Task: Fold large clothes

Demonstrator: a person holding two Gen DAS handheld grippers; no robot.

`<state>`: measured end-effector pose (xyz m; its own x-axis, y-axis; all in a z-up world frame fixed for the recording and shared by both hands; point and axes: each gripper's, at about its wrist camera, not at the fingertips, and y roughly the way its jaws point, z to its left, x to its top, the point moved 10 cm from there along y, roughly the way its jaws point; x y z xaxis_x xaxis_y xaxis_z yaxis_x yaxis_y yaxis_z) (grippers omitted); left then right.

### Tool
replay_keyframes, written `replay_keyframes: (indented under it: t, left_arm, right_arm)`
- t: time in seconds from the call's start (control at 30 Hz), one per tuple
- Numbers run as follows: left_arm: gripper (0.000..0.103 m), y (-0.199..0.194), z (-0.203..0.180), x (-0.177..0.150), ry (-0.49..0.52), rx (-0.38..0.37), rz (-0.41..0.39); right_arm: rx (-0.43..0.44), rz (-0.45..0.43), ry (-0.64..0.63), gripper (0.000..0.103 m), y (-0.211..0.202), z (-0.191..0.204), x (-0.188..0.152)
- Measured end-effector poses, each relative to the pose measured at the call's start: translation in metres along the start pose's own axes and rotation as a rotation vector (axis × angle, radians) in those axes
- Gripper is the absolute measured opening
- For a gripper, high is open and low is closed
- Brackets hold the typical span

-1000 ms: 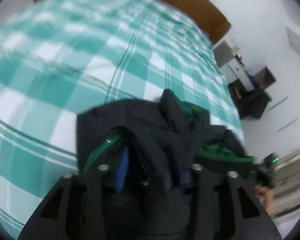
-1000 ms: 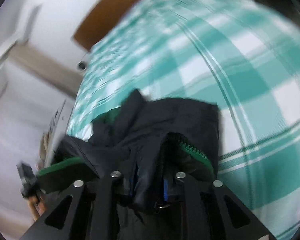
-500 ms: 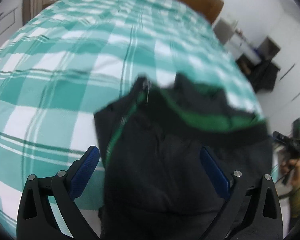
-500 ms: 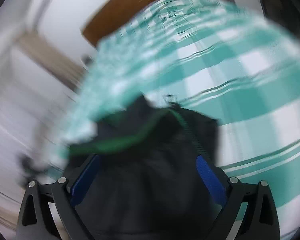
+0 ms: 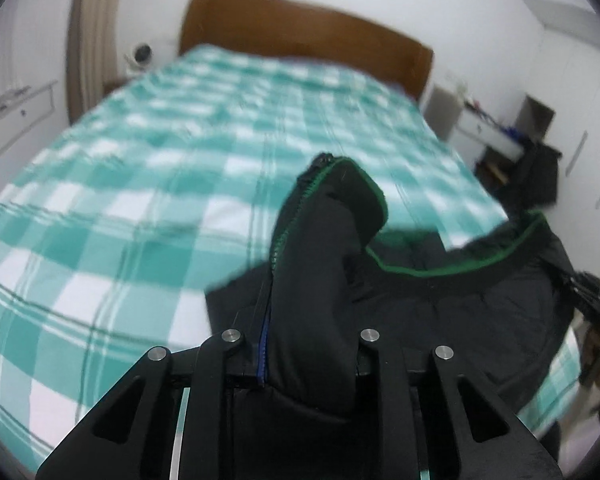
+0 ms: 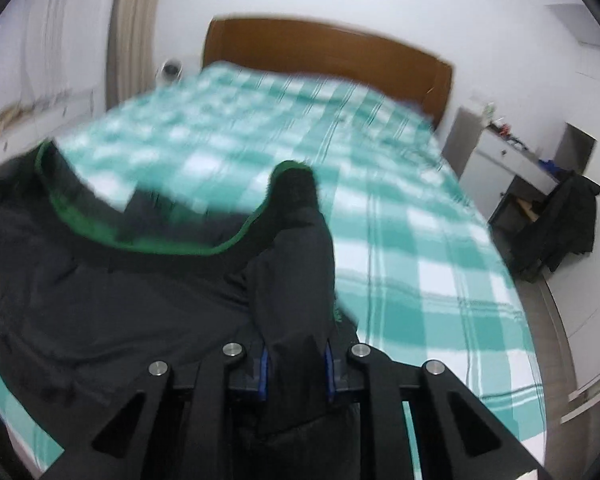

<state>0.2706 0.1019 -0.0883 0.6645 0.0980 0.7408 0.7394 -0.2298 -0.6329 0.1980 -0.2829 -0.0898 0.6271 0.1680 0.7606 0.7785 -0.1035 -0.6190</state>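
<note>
The left gripper is closing, clamped on the black jacket. The right gripper likewise pinches it; blurred bed lies ahead, probably below.

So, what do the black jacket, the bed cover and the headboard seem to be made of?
Jacket: probably smooth synthetic shell, matte black with soft puffy folds, green trim and zipper.
Bed cover: woven fabric, likely cotton, matte teal-and-white check.
Headboard: looks like wood or veneer, plain brown; blur hides any grain.
</note>
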Motion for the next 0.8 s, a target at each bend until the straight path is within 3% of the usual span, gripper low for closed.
replay_keyframes:
  t: [0.1,0.2,0.27,0.33,0.8]
  left_arm:
    - [0.024,0.038,0.008,0.013,-0.041,0.064,-0.034]
    - [0.025,0.099,0.030,-0.008,-0.122,0.124,0.066]
    - [0.031,0.134,0.043,-0.032,-0.171,0.138,0.140]
    - [0.038,0.145,0.051,-0.043,-0.182,0.152,0.124]
    - [0.046,0.182,0.059,-0.057,-0.276,0.028,0.077]
  right_arm:
    - [-0.015,0.003,0.068,0.020,0.026,-0.010,0.008]
    - [-0.020,0.132,0.146,0.020,0.084,-0.013,-0.029]
    - [-0.016,0.198,0.201,0.022,0.115,-0.013,-0.056]
    - [-0.006,0.183,0.229,0.025,0.131,-0.011,-0.069]
    - [0.061,0.088,0.345,0.029,0.175,-0.013,-0.085]
